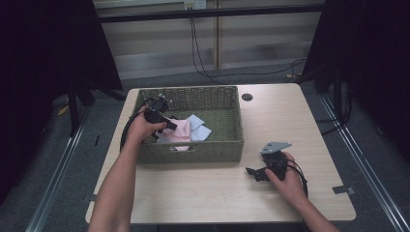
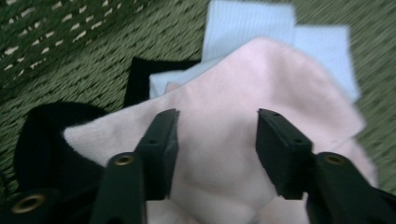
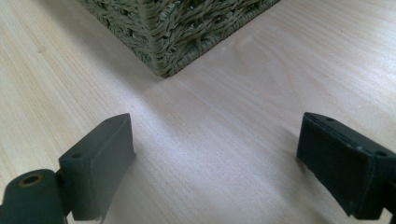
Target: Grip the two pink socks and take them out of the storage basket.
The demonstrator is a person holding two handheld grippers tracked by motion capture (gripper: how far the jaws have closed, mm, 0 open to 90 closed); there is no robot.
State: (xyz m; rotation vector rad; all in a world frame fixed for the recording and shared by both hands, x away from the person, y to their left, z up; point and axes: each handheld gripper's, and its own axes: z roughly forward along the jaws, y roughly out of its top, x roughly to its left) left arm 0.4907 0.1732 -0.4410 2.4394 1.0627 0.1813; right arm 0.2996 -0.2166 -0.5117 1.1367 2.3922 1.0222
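Inside the green woven basket (image 1: 220, 145), at its left half, the left gripper (image 1: 170, 124) points down into a small pile of cloths. In the left gripper view its two black jaws stand at a medium gap on either side of a raised fold of the pink cloth (image 2: 224, 140), with the cloth between them; the pads (image 2: 161, 149) lie on or just above the fabric, and whether they already press on it cannot be told. The pink cloth lies on top of the pile. A light blue cloth (image 2: 261, 28) lies partly under it, toward the far edge, and a black cloth (image 2: 42, 140) lies under its near left corner. All three rest on the basket floor. The basket stands on the left half of the light wooden table (image 1: 290, 121). The right gripper (image 1: 255, 173) rests low over the bare tabletop, near the basket's front right corner and apart from it. In the right gripper view its jaws stand wide apart with nothing between them, and the basket corner (image 3: 163, 56) appears ahead of them.
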